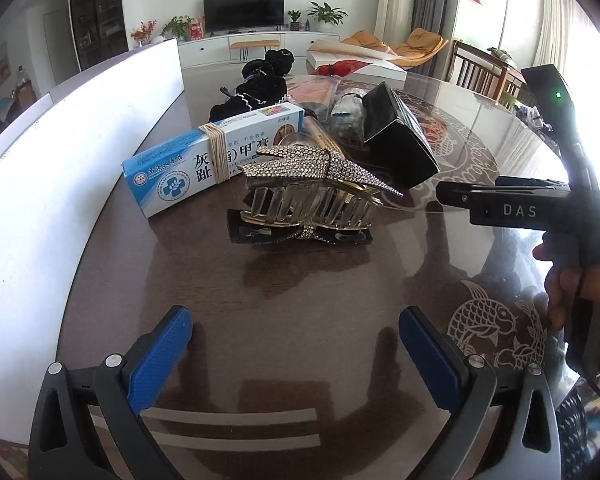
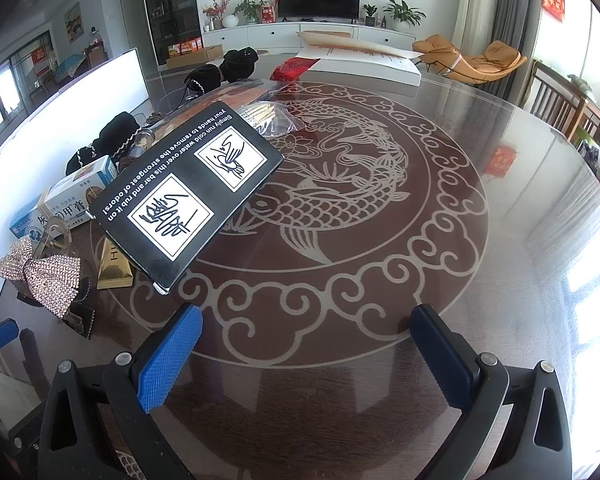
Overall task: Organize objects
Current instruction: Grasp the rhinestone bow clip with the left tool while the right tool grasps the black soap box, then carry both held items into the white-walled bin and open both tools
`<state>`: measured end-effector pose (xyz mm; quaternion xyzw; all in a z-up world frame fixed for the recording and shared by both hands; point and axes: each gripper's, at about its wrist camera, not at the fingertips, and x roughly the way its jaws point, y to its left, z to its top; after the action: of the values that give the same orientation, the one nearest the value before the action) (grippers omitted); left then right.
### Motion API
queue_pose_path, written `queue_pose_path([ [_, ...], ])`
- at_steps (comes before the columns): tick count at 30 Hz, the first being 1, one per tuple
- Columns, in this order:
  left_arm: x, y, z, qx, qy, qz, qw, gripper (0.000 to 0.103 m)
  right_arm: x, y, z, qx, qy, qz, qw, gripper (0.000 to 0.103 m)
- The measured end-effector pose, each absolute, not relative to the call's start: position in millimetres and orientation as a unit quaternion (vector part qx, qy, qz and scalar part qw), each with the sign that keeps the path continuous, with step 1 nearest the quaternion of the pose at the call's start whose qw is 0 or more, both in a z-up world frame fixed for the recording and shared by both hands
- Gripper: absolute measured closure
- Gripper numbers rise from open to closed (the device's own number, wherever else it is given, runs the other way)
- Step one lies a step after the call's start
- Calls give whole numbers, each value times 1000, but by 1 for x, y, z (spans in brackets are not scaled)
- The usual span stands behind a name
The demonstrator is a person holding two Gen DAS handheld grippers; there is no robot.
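Rhinestone-studded hair clip point(image 1: 320, 184), blue-and-white box point(image 1: 204, 160), black box point(image 2: 188, 196), brown fish-patterned table point(image 2: 340, 200)

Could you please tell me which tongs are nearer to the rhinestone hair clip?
Left. The left tongs face the hair clip head-on, open just short of it. The right tongs point over the fish pattern, with the clip off to their left.

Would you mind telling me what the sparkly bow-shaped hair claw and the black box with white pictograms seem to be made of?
The sparkly bow-shaped hair claw looks like clear plastic teeth on a gold-toned frame, its bow paved with small glittering rhinestones. The black box with white pictograms looks like printed cardboard with a satin finish: sharp folded edges, with whitish wear at a corner.
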<state>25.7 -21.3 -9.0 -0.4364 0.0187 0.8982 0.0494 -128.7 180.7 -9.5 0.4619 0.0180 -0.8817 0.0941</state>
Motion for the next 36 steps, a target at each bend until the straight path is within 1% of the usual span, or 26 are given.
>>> queue_pose_path([
  [2, 32, -22, -8, -424, 43, 904, 33, 0, -123, 188, 3, 454, -40, -883, 113, 0],
  [4, 40, -24, -6, -406, 60, 912, 16, 0, -124, 187, 17, 444, -76, -884, 122, 0],
  [8, 49, -33, 0, -389, 42, 920, 24, 0, -163, 161, 27, 478, -113, -858, 152, 0],
  [12, 55, -36, 8, -388, 30, 921, 33, 0, -206, 140, 18, 522, -131, -834, 124, 1],
  [13, 56, -39, 10, -389, 25, 920, 34, 0, -212, 135, 15, 530, -130, -829, 122, 8],
  [14, 57, -40, 10, -391, 20, 920, 36, 0, -215, 132, 11, 541, -130, -822, 123, 34],
  [15, 60, -43, 11, -393, 12, 919, 37, 0, -215, 131, 7, 549, -133, -815, 128, 34],
  [16, 61, -47, 11, -396, 4, 917, 37, 0, -212, 132, 6, 549, -134, -815, 131, 37],
  [19, 61, -60, 5, -411, -26, 911, 34, 0, -192, 124, 7, 549, -68, -822, 139, 39],
  [24, 65, -68, -5, -425, -59, 903, 31, 0, -127, 108, 7, 550, 24, -812, 193, 41],
  [25, 66, -67, -5, -424, -61, 903, 32, 0, -115, 106, 5, 552, 32, -807, 206, 44],
  [29, 65, -59, 5, -407, -65, 910, 47, 0, -80, 106, 4, 546, 32, -793, 268, 44],
  [31, 55, -53, 12, -404, -67, 911, 51, 0, -70, 112, 7, 533, 49, -804, 258, 44],
  [33, 36, -48, 19, -403, -76, 911, 50, 0, -63, 119, 11, 510, 80, -825, 230, 44],
  [36, -1, -38, 22, -406, -90, 908, 51, 0, -62, 134, 11, 500, 96, -839, 193, 44],
])
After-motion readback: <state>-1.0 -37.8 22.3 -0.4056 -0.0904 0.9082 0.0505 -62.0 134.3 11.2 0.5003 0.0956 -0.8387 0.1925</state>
